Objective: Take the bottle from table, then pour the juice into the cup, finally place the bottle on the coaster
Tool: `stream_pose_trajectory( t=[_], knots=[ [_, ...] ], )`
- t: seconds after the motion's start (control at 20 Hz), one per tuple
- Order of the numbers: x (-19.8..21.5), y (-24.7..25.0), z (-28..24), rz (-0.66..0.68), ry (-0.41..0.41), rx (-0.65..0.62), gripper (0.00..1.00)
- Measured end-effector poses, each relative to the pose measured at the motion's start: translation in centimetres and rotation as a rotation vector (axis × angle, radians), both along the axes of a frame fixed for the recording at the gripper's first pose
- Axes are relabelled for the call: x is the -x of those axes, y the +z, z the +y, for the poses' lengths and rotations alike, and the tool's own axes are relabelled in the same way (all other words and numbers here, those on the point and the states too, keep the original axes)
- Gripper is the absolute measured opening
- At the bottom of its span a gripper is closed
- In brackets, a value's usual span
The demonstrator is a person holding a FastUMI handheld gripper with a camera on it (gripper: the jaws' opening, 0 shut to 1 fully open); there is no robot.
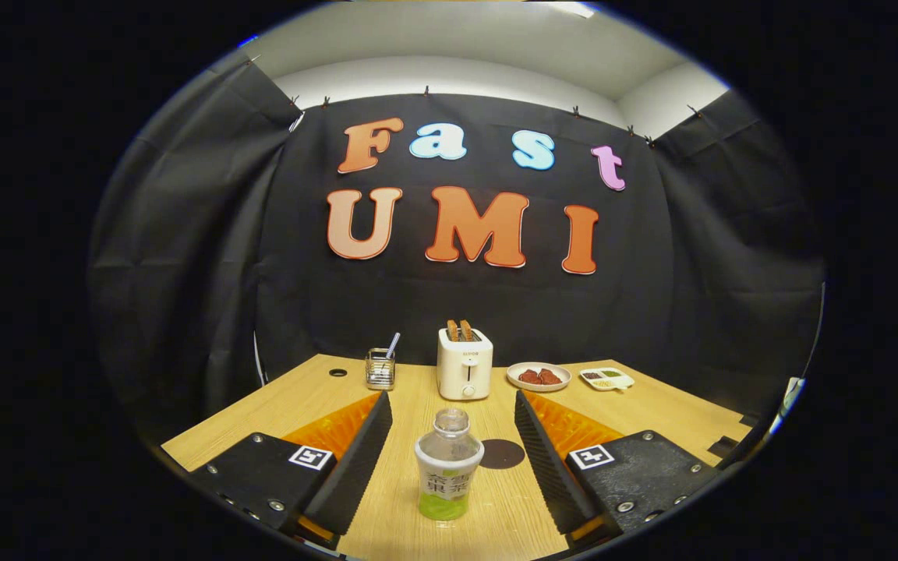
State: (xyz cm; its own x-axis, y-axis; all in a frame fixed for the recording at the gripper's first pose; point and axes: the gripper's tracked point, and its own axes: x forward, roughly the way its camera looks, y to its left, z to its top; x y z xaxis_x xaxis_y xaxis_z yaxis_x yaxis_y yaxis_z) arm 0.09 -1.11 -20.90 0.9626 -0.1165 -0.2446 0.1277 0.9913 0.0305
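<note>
1. While the gripper [453, 444] hung low over the near edge of the desk [277, 405], its two fingers were spread wide apart and held nothing.
2. At the far edge of the desk, a white toaster [464, 363] stood in the middle with two slices of toast [460, 330] poking out of its top.
3. A small wire holder [380, 368] stood to the left of the toaster with a thin stick-like thing in it; what that thing was could not be told.
4. A round plate [539, 377] with some red-brown food sat to the right of the toaster, and a little white tray [606, 379] with small bits of food lay next to it, nearer the far right corner.
5. Nothing stood between the fingers and the bottle [448, 464].
6. The bottle stood upright on the desk between the two fingers, and neither finger touched it.
7. It was a clear bottle with a label, it had no cap on, and a little green juice sat at the bottom.
8. A dark round coaster [502, 453] lay flat on the desk just behind the bottle, a bit to its right.
</note>
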Motion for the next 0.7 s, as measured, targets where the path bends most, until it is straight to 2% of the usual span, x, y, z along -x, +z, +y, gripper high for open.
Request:
stream_pose_trajectory(
  t=[0.25,0.35,0.55,0.7],
  knots=[
    [-0.2,-6.4,0.4,0.06,-0.003,-0.044,0.95],
    [-0.8,-8.9,1.2,0.101,0.02,-0.05,0.94],
    [-1.8,-12.9,2.2,0.183,0.06,-0.013,0.91],
    [-1.7,-15.5,1.7,0.248,0.041,0.049,0.87]
  ],
)
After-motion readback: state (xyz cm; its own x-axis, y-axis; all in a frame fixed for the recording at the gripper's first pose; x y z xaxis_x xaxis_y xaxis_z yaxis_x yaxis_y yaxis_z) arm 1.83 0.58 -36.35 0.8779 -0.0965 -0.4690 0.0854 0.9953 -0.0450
